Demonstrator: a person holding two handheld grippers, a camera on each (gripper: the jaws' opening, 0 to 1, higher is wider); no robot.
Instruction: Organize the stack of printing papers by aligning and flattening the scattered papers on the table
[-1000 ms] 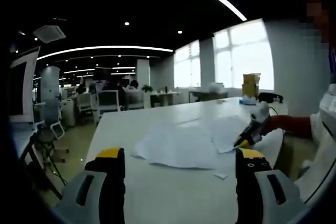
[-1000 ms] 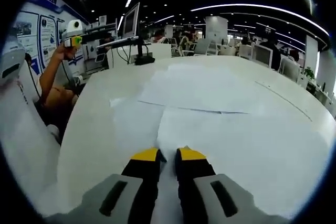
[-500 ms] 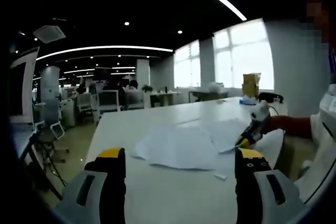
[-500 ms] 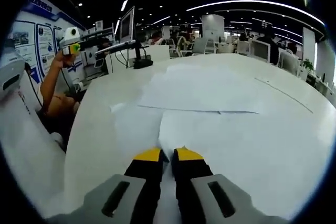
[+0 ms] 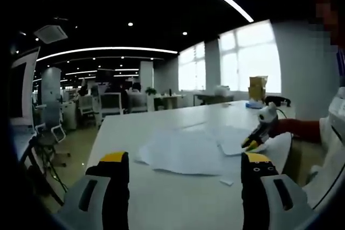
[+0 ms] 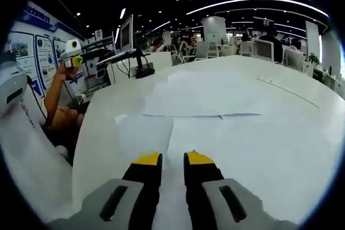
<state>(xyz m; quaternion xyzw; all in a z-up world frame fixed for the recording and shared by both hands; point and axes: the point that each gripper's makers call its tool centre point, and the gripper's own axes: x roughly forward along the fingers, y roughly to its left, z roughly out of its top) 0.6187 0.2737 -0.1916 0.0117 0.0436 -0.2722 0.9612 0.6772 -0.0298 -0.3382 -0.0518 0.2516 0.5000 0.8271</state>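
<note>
the scattered papers [image 5: 186, 152] are lying in a loose, overlapping spread on the white tabletop [image 5: 161, 203], near the edge where the person is sitting, and in the right gripper view the same papers [image 6: 215, 92] are reaching from just under the gripper out toward the middle of the tabletop [image 6: 302, 149], with the sheet edges lying out of line with each other. the left gripper [image 5: 183, 179] is hovering off the near side of the spread with its yellow-tipped fingers [image 5: 114, 158] standing wide apart and gripping nothing, apart from the paper. in that same view the right gripper [image 5: 253, 142] is coming in from the right, its tip sitting at the edge of the papers near the tabletop's edge, with a red sleeve [image 5: 302, 129] showing behind it. in the right gripper view the right gripper [image 6: 168, 159] is sitting low over a sheet, its fingers [image 6: 146, 160] standing a narrow gap apart, and i cannot tell whether they are pinching the sheet between them. the left gripper [image 6: 73, 52] is showing far off at the left of that view, held up in a hand well apart from the papers. a monitor [image 6: 128, 33] on a stand is standing beyond the far end of the tabletop.
</note>
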